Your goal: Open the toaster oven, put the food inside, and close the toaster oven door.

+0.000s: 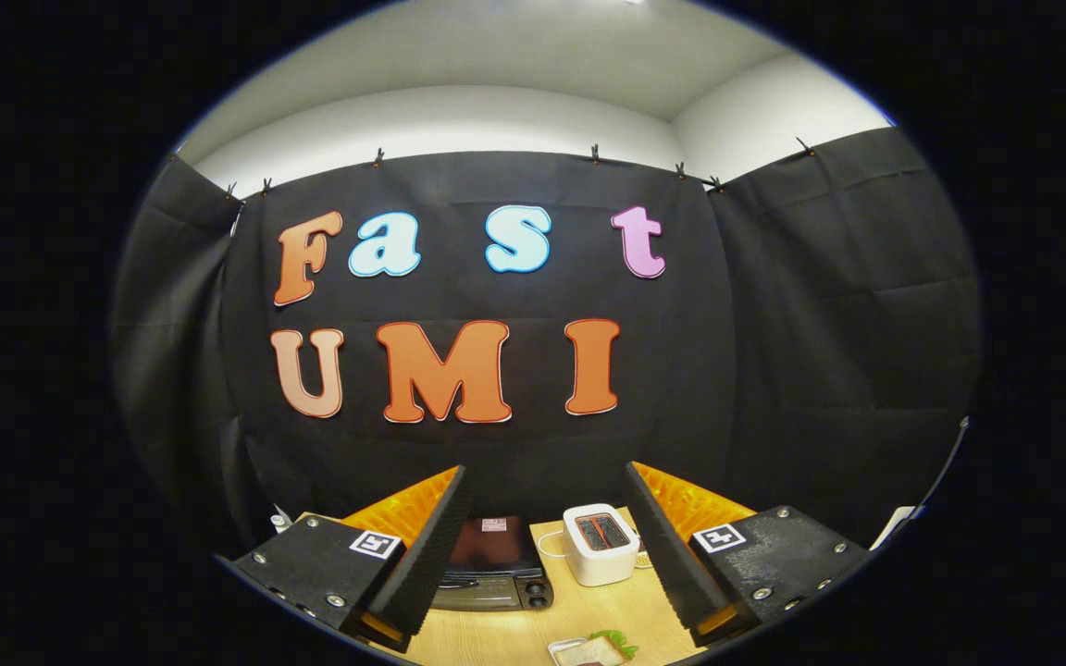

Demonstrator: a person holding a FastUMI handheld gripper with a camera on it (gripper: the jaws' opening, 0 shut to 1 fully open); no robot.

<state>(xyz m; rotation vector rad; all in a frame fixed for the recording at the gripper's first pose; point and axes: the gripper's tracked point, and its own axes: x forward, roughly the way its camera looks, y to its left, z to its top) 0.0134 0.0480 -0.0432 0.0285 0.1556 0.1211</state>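
A dark toaster oven stands on the wooden table, just ahead of my left finger, its door shut with the handle across the front and two knobs at its right end. A sandwich with green lettuce on a small white plate lies nearer to me, between the fingers. My gripper hangs well above the table, open wide, with nothing between its fingers.
A white pop-up toaster with two slots stands to the right of the oven, its white cord trailing behind it. The black cloth wall rises right behind the table. Bare wood lies between the oven and the plate.
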